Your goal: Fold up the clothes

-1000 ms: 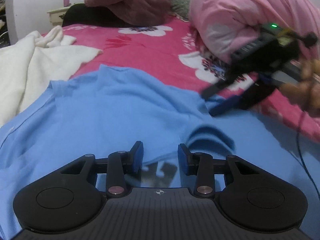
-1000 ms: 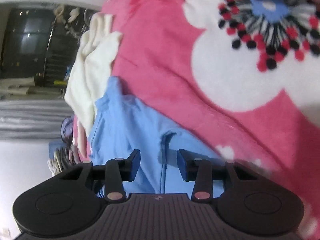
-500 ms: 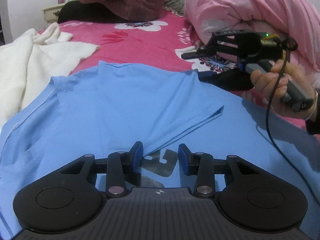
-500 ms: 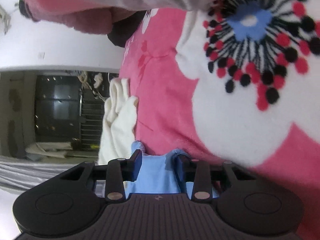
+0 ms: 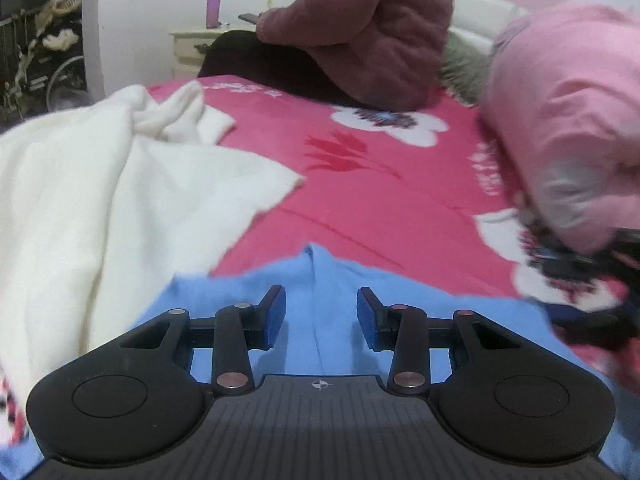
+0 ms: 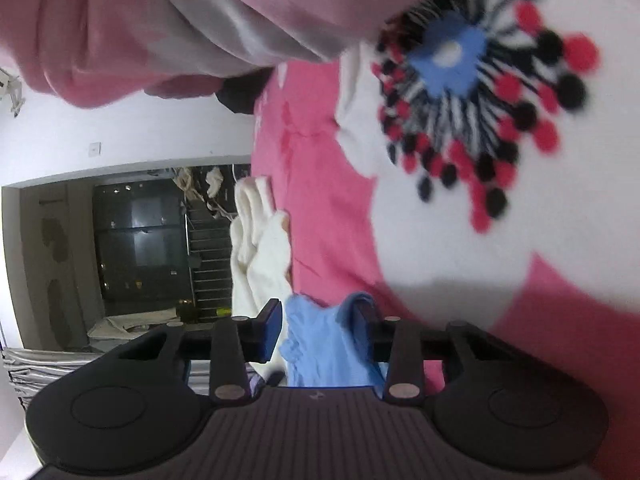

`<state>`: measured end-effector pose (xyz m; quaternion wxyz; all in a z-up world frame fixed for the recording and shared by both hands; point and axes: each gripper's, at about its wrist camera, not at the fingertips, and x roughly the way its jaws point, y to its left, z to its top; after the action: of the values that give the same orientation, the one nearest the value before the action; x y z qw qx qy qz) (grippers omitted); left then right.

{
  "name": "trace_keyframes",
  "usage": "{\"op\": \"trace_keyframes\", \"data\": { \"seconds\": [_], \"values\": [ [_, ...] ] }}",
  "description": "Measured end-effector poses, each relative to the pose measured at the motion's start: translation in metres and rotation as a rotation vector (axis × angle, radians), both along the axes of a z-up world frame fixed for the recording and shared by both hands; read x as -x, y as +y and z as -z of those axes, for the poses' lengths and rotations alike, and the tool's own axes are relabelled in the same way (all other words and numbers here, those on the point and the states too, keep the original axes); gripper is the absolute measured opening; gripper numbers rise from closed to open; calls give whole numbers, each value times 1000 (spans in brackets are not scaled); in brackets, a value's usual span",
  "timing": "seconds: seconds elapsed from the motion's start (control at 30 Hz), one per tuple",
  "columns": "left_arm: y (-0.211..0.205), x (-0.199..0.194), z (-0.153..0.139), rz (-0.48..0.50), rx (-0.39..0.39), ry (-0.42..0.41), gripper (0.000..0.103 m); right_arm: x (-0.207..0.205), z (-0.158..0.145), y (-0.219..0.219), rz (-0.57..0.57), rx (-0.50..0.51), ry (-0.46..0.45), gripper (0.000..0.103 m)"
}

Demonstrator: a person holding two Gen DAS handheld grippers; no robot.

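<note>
Hovering with jaws apart, the left gripper (image 5: 320,312) faces the blue shirt (image 5: 332,280); right gripper (image 6: 316,326) jaws gape around bunched shirt fabric on the bed (image 5: 360,184)

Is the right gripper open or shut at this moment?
Open: the right gripper has a clear gap between its fingers, with bunched blue shirt lying loosely in it, not pinched.

The left gripper (image 5: 320,312) is held level and low, its two blue-padded fingers (image 5: 274,314) spread wide apart with nothing between them. The right gripper (image 6: 316,330) is rolled onto its side. Its fingers stand apart too, with a bunch of blue cloth (image 6: 324,344) in the gap, lying against the right finger.
</note>
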<state>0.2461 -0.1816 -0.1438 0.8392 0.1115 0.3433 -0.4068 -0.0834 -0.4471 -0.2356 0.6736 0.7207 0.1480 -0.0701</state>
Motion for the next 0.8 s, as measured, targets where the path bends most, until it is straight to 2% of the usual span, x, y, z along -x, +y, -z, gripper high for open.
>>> {"op": "trace_keyframes", "data": {
  "seconds": [0.13,0.17,0.23,0.37,0.5,0.57,0.67,0.77,0.8],
  "values": [
    [-31,-7,18,-5,-124,-85,39,0,-1,0,-15,5,-2,41],
    [-32,-7,21,-14,-132,-104,39,-1,-2,-1,-22,12,1,41],
    [-33,-10,25,-36,-123,-122,40,0,-13,2,-41,86,23,41],
    [-32,-18,27,-78,-84,-102,40,3,-39,9,-84,259,74,43],
    [-29,-21,27,-76,-65,-88,40,7,-65,17,-126,432,126,41],
    [-28,-23,28,-75,-57,-79,41,-9,-78,29,-230,525,120,39],
    [-27,-26,28,-78,-46,-61,43,-38,-76,51,-431,581,202,34],
    [-26,-28,28,-81,-36,-48,43,-31,-57,72,-538,525,288,24],
    [-26,-29,29,-83,-31,-43,43,-26,-56,78,-568,516,299,24]
  ]
}}
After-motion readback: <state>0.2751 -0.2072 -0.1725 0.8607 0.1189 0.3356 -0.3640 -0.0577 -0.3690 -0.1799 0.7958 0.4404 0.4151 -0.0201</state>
